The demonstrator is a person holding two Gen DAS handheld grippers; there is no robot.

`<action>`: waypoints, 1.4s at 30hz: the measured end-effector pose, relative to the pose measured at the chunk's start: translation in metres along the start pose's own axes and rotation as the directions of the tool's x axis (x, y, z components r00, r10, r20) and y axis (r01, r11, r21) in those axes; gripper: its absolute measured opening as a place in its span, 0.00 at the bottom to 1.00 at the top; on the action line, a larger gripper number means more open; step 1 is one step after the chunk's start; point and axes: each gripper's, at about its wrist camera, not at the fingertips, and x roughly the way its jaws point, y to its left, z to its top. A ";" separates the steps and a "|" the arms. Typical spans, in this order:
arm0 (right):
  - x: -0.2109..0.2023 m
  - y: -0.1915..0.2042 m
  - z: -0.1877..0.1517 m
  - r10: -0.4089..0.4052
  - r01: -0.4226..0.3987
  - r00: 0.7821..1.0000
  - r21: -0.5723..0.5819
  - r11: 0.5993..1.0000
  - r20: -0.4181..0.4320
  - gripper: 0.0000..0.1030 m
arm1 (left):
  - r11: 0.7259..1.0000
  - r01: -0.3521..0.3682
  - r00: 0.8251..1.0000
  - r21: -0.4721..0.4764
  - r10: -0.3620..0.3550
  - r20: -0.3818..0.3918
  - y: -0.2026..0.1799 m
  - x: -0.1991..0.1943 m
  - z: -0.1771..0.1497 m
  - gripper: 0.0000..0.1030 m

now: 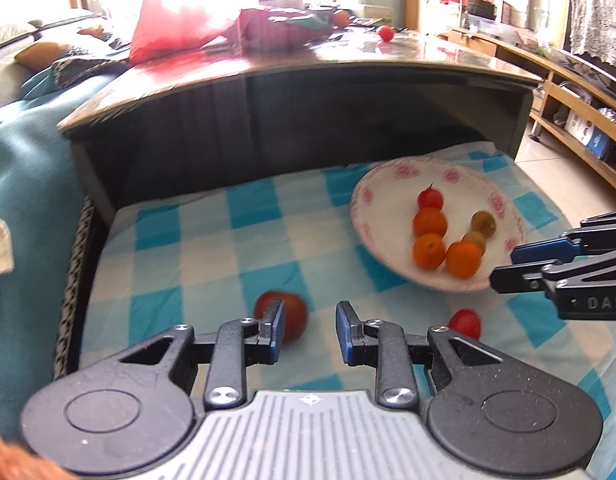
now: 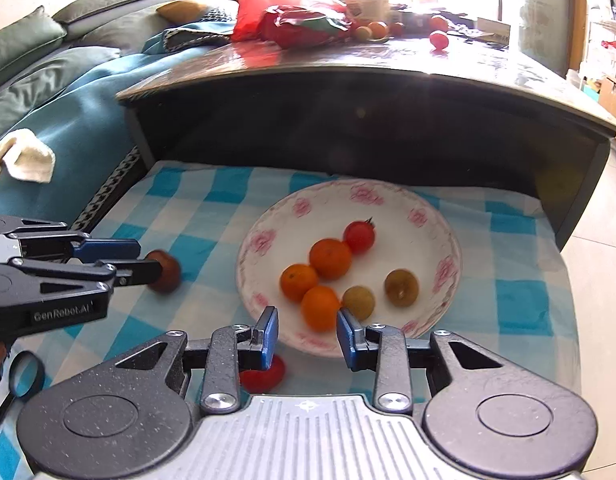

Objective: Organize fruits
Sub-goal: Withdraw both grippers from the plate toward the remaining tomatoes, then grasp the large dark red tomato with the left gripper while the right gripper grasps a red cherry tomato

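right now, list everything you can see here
plate: one, white with pink flowers, on the cloth
oranges: three, orange, on the plate
small tomato: one, red, on the plate
round fruits: two, greenish brown, on the plate
apple: one, dark red, on the cloth left of the plate
loose tomato: one, red, on the cloth by the plate's near edge
cloth: one, blue and white checks
table: one, brown, behind
bag: one, red, on the table
left gripper: black, blue pads, by the apple
right gripper: same, over the plate's near edge
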 end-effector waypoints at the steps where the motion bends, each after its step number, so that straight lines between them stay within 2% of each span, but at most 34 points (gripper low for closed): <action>1: -0.001 0.003 -0.003 0.009 -0.010 1.000 -0.001 1.000 -0.007 0.27 | 1.000 -0.009 1.000 -0.003 0.009 -0.007 0.004 -0.001 -0.005 0.36; 9: 0.007 0.019 -0.019 0.033 -0.035 0.997 -0.016 0.999 -0.067 0.27 | 1.000 -0.022 1.000 -0.014 0.022 -0.010 0.015 0.018 -0.006 0.36; 13: 0.013 0.019 -0.022 0.036 -0.037 0.996 -0.009 0.999 -0.084 0.33 | 1.000 -0.014 1.000 -0.018 0.014 -0.015 0.016 0.032 -0.001 0.45; 20: 0.020 0.016 -0.023 0.038 -0.037 0.994 0.016 0.999 -0.103 0.34 | 0.999 -0.040 0.999 -0.003 0.040 -0.037 0.011 0.054 -0.001 0.52; 30: 0.032 0.019 -0.025 0.051 -0.051 0.992 0.004 0.999 -0.119 0.34 | 0.998 -0.061 0.997 0.004 0.061 -0.037 0.008 0.067 0.000 0.50; 42: 0.046 0.025 -0.025 0.057 -0.061 0.990 -0.026 0.998 -0.129 0.36 | 1.000 -0.021 0.999 -0.008 0.020 -0.047 0.006 0.057 -0.004 0.48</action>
